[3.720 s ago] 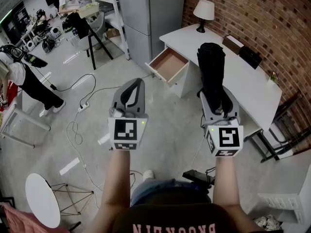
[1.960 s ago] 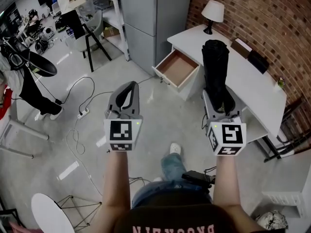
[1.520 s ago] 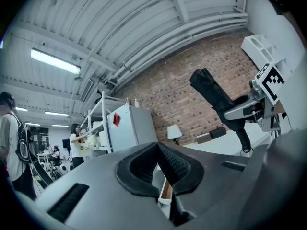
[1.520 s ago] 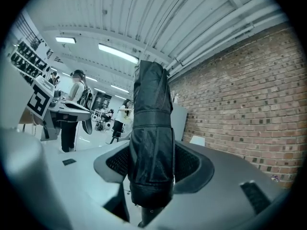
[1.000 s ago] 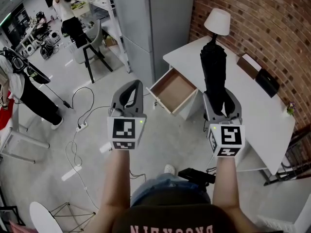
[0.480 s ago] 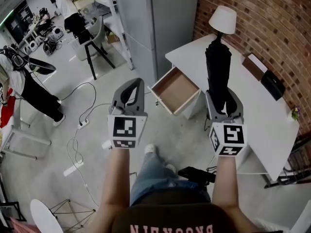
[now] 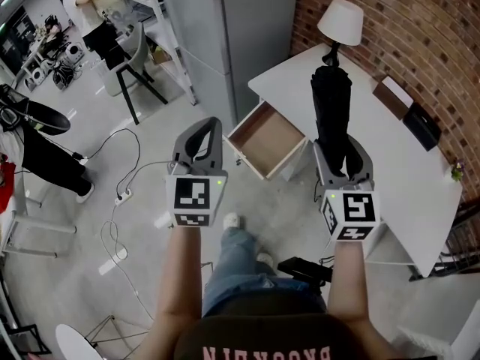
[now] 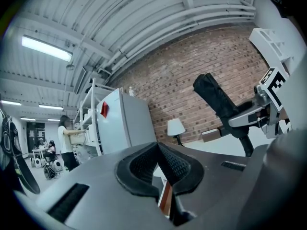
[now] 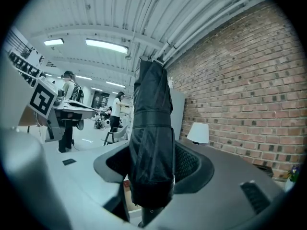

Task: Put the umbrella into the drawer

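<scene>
A black folded umbrella stands upright between the fingers of my right gripper, which is shut on its lower part. In the right gripper view the umbrella fills the gap between the pads of that gripper. My left gripper is shut with nothing in it, its pads touching. The open drawer, brown inside, juts from the white desk, ahead of and between the two grippers. The left gripper view catches the umbrella at its right.
A lamp, a brown box and a black box sit on the desk by the brick wall. A tall grey cabinet stands left of the desk. Cables lie on the floor; a chair and people are at far left.
The desk and open drawer have drawn nearer and lower in the head view as the person walks toward them. Both grippers keep their pose; the umbrella stays held.
</scene>
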Motion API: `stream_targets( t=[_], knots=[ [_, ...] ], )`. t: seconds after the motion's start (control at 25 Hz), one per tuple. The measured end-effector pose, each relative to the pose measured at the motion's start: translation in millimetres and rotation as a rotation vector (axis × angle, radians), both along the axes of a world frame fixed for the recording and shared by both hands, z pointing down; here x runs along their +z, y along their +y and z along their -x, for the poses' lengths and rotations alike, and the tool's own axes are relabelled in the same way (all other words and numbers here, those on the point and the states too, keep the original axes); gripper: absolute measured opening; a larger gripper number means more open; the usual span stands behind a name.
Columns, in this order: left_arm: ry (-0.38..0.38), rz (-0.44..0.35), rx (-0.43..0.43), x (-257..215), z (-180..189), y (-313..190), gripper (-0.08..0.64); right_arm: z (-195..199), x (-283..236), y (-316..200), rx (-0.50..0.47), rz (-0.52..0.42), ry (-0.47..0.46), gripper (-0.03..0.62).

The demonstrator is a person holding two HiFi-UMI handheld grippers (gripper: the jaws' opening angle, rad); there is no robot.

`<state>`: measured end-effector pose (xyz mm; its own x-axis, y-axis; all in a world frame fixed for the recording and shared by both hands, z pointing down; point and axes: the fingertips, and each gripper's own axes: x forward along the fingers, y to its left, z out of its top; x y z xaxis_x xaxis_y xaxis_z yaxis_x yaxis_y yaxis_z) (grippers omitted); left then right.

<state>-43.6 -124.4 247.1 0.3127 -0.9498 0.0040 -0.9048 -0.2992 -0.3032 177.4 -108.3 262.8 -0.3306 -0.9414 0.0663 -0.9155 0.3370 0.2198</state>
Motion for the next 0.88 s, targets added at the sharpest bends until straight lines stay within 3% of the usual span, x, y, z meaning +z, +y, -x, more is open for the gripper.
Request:
stream_targets(
  t=[0.44,0.88],
  knots=[
    [0.012,0.082,0.028,34.4,48.1,-100.1,-0.002,52.9,35.1,-87.0,0.015,0.095,0.026,0.232],
    [0.044,0.190,0.109,73.9,84.6,-198.8,-0.002,120.1,79.9,-174.7,0.012,0.215,0.057,0.232]
  ],
)
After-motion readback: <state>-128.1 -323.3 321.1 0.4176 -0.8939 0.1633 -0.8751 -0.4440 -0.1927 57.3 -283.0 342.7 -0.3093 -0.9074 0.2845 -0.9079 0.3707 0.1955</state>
